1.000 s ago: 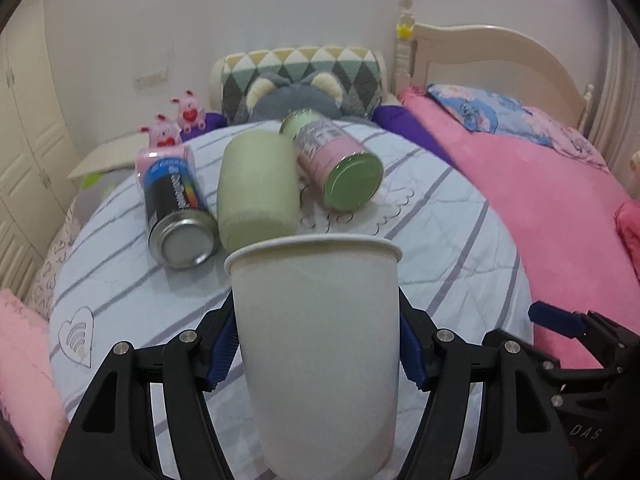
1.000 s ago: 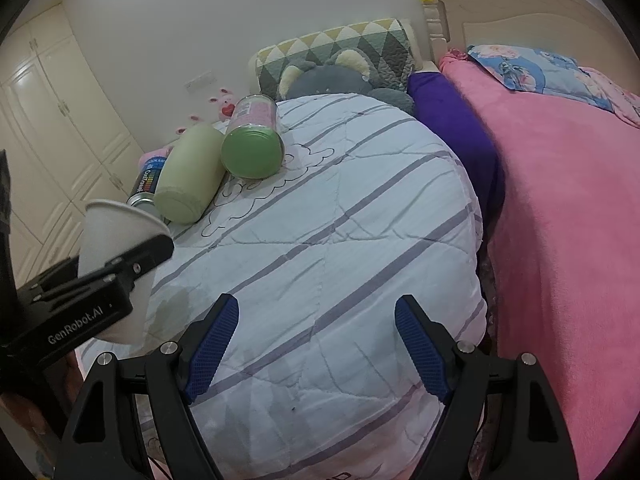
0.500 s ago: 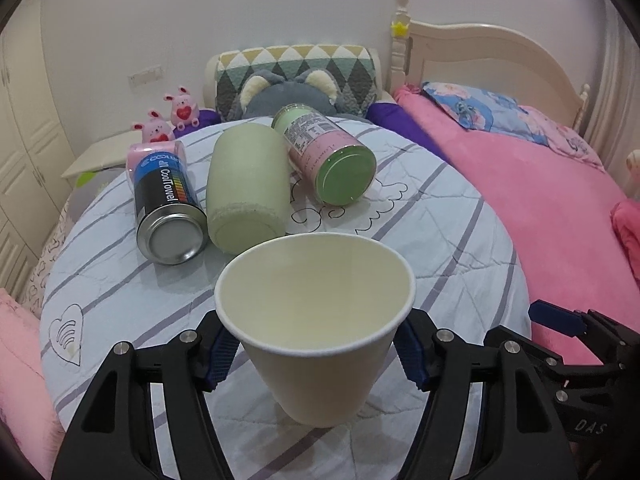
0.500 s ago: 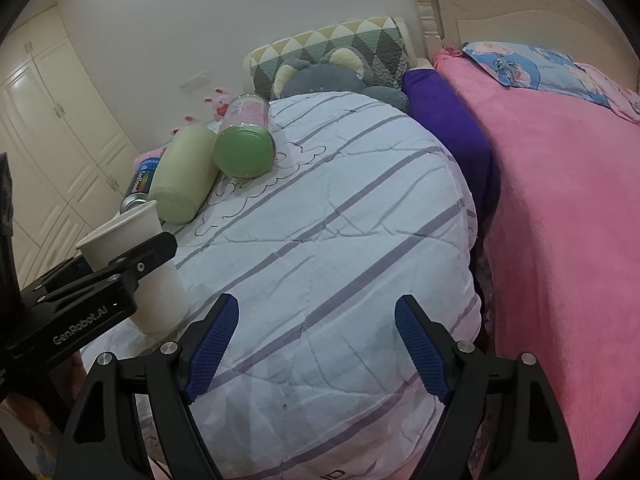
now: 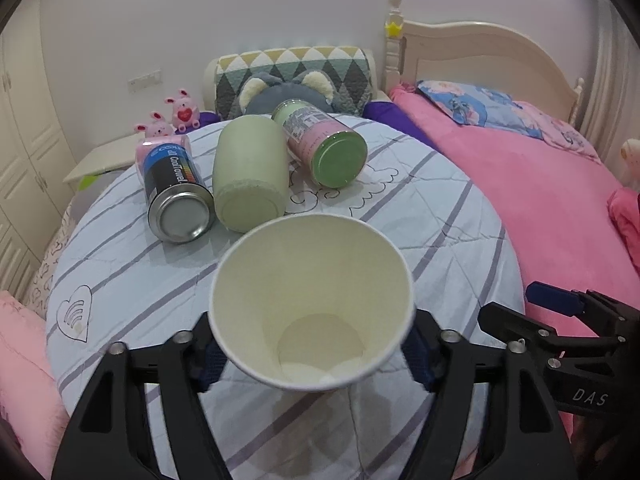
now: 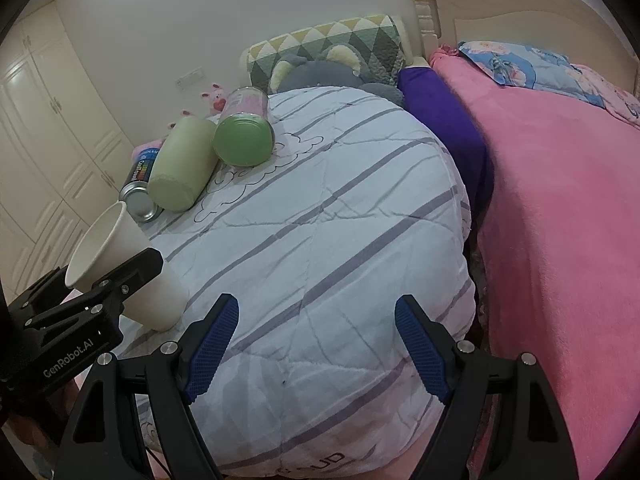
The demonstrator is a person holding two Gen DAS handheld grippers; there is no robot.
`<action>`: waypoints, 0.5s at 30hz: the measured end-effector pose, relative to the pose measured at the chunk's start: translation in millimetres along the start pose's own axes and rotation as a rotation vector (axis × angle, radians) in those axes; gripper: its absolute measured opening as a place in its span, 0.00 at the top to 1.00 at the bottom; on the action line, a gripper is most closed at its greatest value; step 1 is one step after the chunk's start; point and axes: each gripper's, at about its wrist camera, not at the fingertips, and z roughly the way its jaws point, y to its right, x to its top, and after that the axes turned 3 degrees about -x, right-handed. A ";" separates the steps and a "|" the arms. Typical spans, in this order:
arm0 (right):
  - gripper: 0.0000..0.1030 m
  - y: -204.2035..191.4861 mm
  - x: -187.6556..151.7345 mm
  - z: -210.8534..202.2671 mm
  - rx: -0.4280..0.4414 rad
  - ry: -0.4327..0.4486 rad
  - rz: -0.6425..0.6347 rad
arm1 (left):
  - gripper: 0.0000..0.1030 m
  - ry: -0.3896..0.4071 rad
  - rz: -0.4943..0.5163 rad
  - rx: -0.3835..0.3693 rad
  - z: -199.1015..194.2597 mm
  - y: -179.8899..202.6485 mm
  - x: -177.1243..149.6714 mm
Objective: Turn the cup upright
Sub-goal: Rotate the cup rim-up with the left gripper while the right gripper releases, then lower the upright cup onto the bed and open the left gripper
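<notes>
A white paper cup (image 5: 312, 304) stands mouth up on the striped quilt (image 5: 420, 216), tilted slightly toward the camera. My left gripper (image 5: 314, 356) is shut on the cup, one blue pad on each side of its wall. In the right wrist view the cup (image 6: 120, 268) shows at the left with its base on the quilt and the left gripper's finger (image 6: 116, 280) across it. My right gripper (image 6: 316, 348) is open and empty above the quilt's near edge, well right of the cup.
Three containers lie on their sides behind the cup: a black spray can (image 5: 176, 196), a pale green tumbler (image 5: 250, 176), a pink jar with a green lid (image 5: 324, 144). A pink blanket (image 5: 540, 184) lies to the right, a plush cushion (image 5: 292, 80) behind.
The left gripper has lowered the cup from mid-air until its base rests on the quilt, and the camera now looks down into its mouth. The right gripper has barely moved.
</notes>
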 end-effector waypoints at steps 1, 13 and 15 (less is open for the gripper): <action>0.21 -0.8 -0.7 -0.3 -0.002 -0.001 -0.002 | 0.22 0.007 0.002 0.004 -1.4 1.1 -1.4; 0.21 -9.3 -6.7 -6.6 -0.017 -0.002 -0.027 | 0.13 0.032 0.021 0.021 -13.0 2.3 -3.6; 0.21 -9.3 -7.3 -7.3 -0.021 0.001 -0.024 | 0.13 0.034 0.022 0.020 -13.2 2.6 -3.6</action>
